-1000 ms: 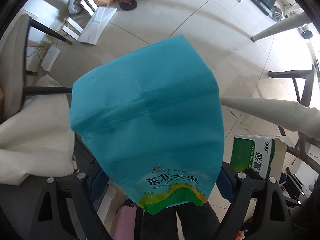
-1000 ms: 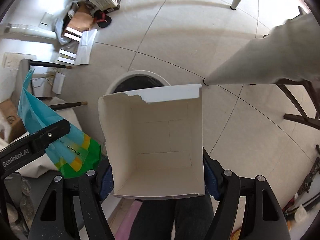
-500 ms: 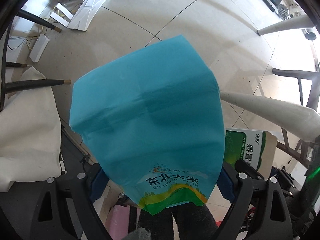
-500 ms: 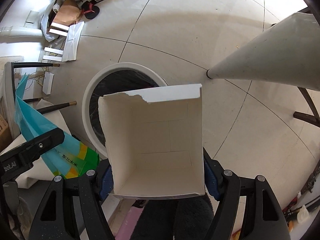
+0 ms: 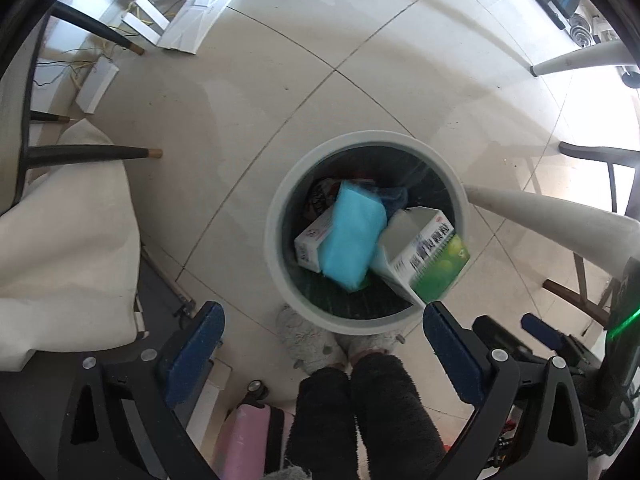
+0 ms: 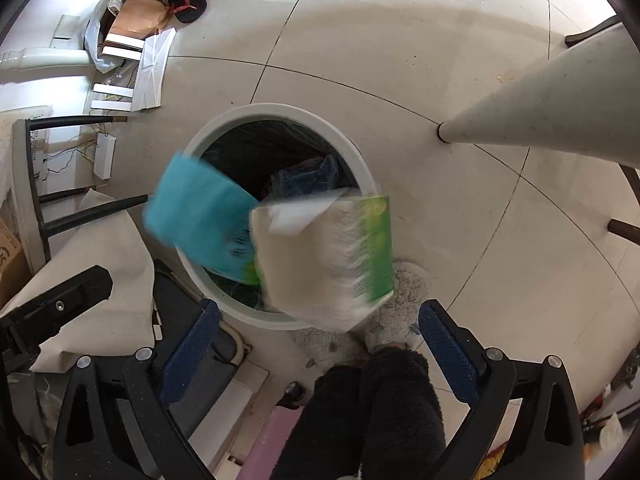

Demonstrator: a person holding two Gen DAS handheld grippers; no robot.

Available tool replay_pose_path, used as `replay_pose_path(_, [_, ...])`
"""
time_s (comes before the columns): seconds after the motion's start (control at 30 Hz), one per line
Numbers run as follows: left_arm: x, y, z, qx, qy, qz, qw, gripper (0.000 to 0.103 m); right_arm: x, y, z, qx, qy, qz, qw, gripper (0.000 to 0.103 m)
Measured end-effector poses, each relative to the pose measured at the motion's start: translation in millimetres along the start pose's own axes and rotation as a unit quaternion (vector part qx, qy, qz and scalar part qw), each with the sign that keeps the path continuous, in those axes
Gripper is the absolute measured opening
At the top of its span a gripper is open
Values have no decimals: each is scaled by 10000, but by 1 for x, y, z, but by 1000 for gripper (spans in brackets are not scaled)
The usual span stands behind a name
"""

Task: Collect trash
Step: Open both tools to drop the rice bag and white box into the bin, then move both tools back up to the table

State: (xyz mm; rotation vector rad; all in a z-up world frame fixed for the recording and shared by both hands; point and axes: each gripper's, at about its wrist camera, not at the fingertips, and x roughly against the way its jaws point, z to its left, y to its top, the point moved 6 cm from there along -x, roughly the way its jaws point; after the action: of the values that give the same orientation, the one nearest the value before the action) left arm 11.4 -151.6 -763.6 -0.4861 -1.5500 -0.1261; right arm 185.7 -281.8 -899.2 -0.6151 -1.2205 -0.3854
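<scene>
A round white trash bin [image 5: 276, 240] with a black liner stands on the tiled floor below both grippers; it also shows in the right wrist view [image 6: 362, 168]. The teal bag [image 5: 352, 236] and the green-and-white box [image 5: 424, 256] are blurred, falling into the bin, and show in the right wrist view as teal bag [image 6: 200, 216] and box [image 6: 324, 260]. A small white box [image 5: 310, 242] lies inside. My left gripper [image 5: 320, 348] is open and empty above the bin's near rim. My right gripper [image 6: 316, 348] is open and empty.
A white table leg [image 5: 552, 224] slants in at the right, also in the right wrist view [image 6: 540, 104]. A chair with white cloth [image 5: 68, 216] stands left. Flat cardboard and boxes [image 5: 200, 16] lie at the far left. The person's legs and slippers [image 5: 352, 396] are below.
Both grippers opened. The teal bag left my left gripper and the box left my right gripper; both are dropping into the bin, which is now under the grippers.
</scene>
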Motion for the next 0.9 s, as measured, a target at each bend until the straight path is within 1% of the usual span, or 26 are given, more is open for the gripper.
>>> replay_pose_path(0.07, [5,-5,4,-36,112,-103,9999,102,2,-2,3,80,-90,-23,9999,101])
replay_pose_path(0.2, [19,-17,14,-83,451,-386,9982,102,15,-8,12,314,-450,-217,9983,102])
replay_pose_path(0.33, [36,-35,18,-113,591,-516,9968,102,38,-16,19,470,-786,-462,9947,102])
replay_pose_path(0.43, [54,-50,17,-168,650,-598,9960,102,61,-27,22,516,-964,-626,9920,102])
replay_pose_path(0.67, [107,-87,19,-179,638,-750,9950,102,126,-62,29,565,-1018,-804,9899,102])
replay_pose_path(0.9, [169,-116,19,-115,485,-975,9940,102,209,-102,43,653,-935,-1068,9877,102])
